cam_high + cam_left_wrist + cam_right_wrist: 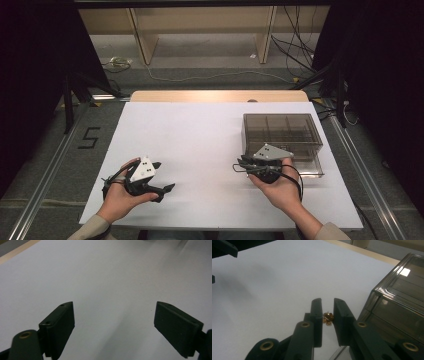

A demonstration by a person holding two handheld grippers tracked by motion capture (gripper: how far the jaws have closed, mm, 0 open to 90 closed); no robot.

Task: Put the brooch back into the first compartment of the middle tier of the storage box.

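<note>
A small gold-coloured metal piece is pinched between the narrow-set jaws of my right gripper, low over the white table sheet. What kind of piece it is, I cannot tell. This right gripper points left, just in front of the near-left corner of a smoky clear compartment box, whose wall stands close on the right. My left gripper rests at the near left with its jaws wide apart. Between them my left gripper has only bare white sheet.
The box has several compartments under a clear lid and sits at the table's right. A wooden strip borders the far edge. Beyond it are shelf legs and cables on the floor. A dark part of the left gripper shows far off.
</note>
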